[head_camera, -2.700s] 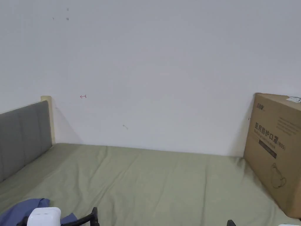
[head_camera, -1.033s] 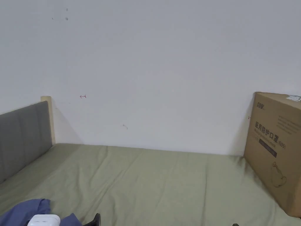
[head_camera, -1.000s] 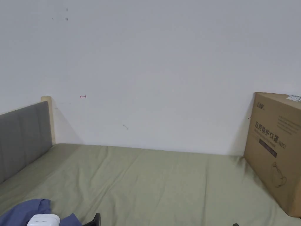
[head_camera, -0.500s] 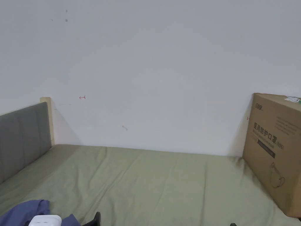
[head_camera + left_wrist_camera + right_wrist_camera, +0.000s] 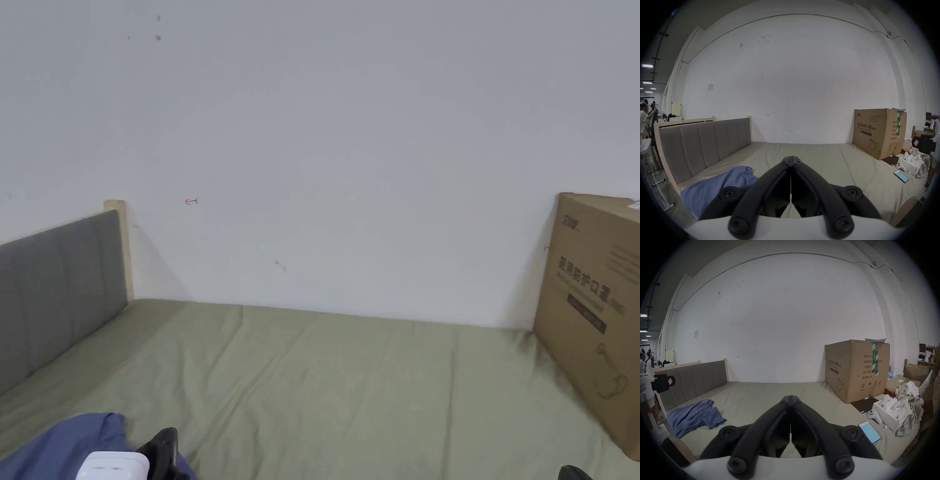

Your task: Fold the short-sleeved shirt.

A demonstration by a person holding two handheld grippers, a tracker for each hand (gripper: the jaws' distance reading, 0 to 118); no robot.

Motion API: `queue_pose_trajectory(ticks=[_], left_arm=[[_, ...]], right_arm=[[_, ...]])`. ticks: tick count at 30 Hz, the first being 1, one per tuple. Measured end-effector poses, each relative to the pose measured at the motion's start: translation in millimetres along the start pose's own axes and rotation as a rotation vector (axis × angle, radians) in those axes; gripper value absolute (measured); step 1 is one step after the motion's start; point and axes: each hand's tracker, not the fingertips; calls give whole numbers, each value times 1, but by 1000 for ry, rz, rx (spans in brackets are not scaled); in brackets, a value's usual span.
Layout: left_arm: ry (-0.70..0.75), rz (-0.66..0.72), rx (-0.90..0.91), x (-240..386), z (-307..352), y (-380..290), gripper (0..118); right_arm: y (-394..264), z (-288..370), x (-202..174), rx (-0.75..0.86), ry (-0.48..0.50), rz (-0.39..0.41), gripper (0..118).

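Since a moment ago the head camera has swung a little rightward, so wall, headboard and box all sit shifted in the head view; the shirt itself has not budged. That blue short-sleeved shirt (image 5: 695, 416) lies crumpled on the near left part of the bed (image 5: 763, 395), close to the headboard (image 5: 693, 379). Nothing is folded yet; I'd say this is the very start.

Both tongs are held above the sheet, gripping nothing: the left gripper (image 5: 791, 160) has its 2 jaws pressed together, and the right gripper (image 5: 790, 399) likewise. Next, I reckon, they must part, reach the shirt and spread it flat.

Off right stand a cardboard box (image 5: 855, 369), a phone (image 5: 869, 432), a white controller (image 5: 874, 416) and a heap of cloth (image 5: 907, 404), well apart from the shirt. The middle of the bed looks free for folding.
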Motion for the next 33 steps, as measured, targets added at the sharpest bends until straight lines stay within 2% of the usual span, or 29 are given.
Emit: queue_pose_trajectory(ticks=[2,5,10,13,19,23,25,29,32,33], left_arm=[[41,2,-3,-15,10,1,0],[127,3,-14,-50,37,0,0],[322,5,-51,-118,86,-3,0],[399,38,-64,-144,113,-7,0],[406,46,-96,-159,119,-11,0],[345,57,-150,-159,81,-20,0],[282,59,-204,-164,43,-29,0],[180,107,-347,-181,-60,-54,0],[83,155,-506,-197,-152,-82,0],[67,159,-555,-202,-181,-92,0]], right_arm=[[0,-7,-8,-17,27,12,0],[0,-25,-41,-35,126,23,0],[11,-27,-132,-7,346,26,0],[20,-22,-169,-19,440,32,0],[33,-17,-190,-18,487,48,0],[30,-34,-186,-57,465,48,0],[24,-49,-181,-73,454,57,0],[8,-75,-179,-96,432,102,0],[15,-59,-180,-131,431,109,0],[-2,-98,-180,-138,430,118,0]])
